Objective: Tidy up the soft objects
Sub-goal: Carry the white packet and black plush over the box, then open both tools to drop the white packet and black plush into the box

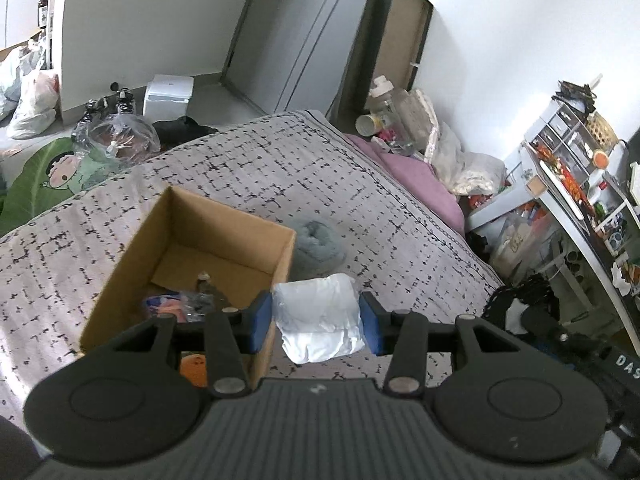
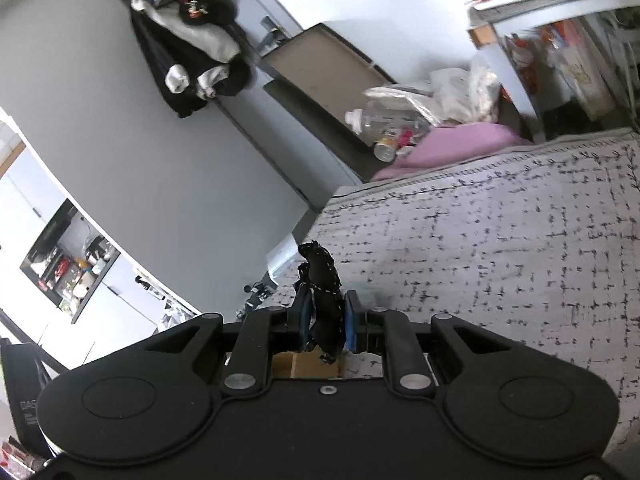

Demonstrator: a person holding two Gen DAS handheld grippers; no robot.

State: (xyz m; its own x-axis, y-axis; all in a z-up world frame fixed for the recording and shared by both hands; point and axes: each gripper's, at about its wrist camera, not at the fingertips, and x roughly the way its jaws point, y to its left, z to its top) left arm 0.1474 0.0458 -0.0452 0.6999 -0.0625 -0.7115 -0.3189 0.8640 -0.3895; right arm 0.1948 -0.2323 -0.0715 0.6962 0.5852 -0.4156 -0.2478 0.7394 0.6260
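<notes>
Two grippers in play, both carrying something. Biggest thing first: we've got the bed [image 1: 280, 168], covered in a pale spread with a black dash-grid pattern, filling most of the left wrist view and the right side of the right wrist view.

Next down in size, the cardboard box [image 1: 192, 236] sits open on the bed, left of centre. Inside we can make out some crinkly plastic-wrapped stuff with blue and pink bits, hard to tell exactly what. Just beside the box's right wall lies a fluffy grey-blue bundle [image 1: 318, 246] on the spread, touching or nearly touching the cardboard.

Then our left gripper [image 1: 316, 322]: jaws set fairly wide, blue pads pressed on either side of a white soft pack [image 1: 320, 320] in shiny wrap. It hangs between the pads just right of the box's near corner, above the bedspread.

Smallest, our right gripper [image 2: 326, 322] has its jaws pulled in narrow, clamping a black fabric piece [image 2: 322, 284] with white dotted stitching. The cloth pokes up past the fingertips and dangles a bit below them, near the bed's edge. A strip of cardboard shows under the fingers in that view.
</notes>
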